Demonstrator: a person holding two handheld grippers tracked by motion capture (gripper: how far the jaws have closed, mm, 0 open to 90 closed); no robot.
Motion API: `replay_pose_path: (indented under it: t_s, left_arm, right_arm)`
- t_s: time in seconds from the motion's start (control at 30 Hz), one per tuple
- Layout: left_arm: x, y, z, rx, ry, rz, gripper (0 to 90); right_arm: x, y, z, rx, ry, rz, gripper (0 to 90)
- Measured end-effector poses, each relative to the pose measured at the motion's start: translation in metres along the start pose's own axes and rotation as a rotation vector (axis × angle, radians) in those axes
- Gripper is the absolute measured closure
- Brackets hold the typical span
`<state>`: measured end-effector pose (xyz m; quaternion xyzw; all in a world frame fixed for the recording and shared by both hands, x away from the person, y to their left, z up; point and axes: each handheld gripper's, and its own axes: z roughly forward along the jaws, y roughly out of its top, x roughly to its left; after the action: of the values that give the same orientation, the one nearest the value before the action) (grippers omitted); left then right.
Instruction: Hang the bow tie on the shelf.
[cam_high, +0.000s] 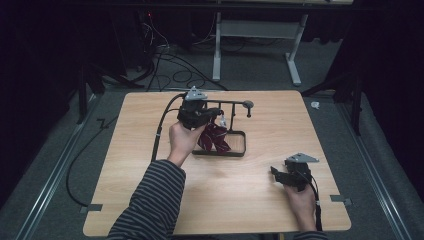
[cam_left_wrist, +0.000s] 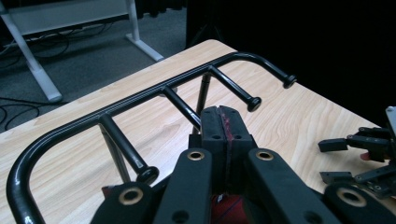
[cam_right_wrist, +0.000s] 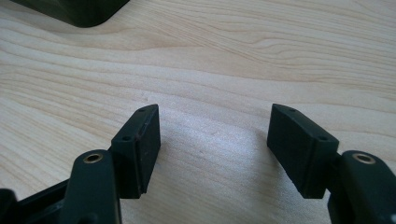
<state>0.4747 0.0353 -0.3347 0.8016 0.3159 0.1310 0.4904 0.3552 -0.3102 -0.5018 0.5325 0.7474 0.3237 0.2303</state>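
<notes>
Wooden table (cam_high: 150, 200); black rack (cam_left_wrist: 140, 95) pegs ahead of left gripper (cam_left_wrist: 223, 126), red cloth (cam_high: 214, 137) clamped.

From my station I see the light wooden tabletop (cam_high: 250, 200), its grain running across and its corners rounded. It stands on grey carpeted floor (cam_high: 45, 170). Two small grey tape marks sit at its near edges, one at the left (cam_high: 94, 207) and one at the right (cam_high: 341, 200). Beyond the far edge I make out a white metal desk frame (cam_high: 257, 35) with two legs and splayed feet, and a tangle of dark cables (cam_high: 165, 60) lying on the floor beside it. A small pale scrap (cam_high: 315, 105) rests on the floor just off the far right corner. The surroundings are black.
</notes>
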Motion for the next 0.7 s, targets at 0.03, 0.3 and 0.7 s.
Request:
replay_pose_path:
  t_s: [0.03,0.3,0.7]
  left_arm:
    - [0.0,0.0,0.0,0.0,0.0,0.0,90.0]
    - [0.004,0.004,0.008,0.01,0.022,-0.003,90.0]
    - [0.008,0.007,0.013,0.011,0.066,-0.003,89.7]
  right_arm:
    - [0.0,0.0,0.0,0.0,0.001,0.0,36.0]
    - [0.0,0.0,0.0,0.0,0.001,0.001,35.9]
    - [0.0,0.0,0.0,0.0,0.002,0.002,35.9]
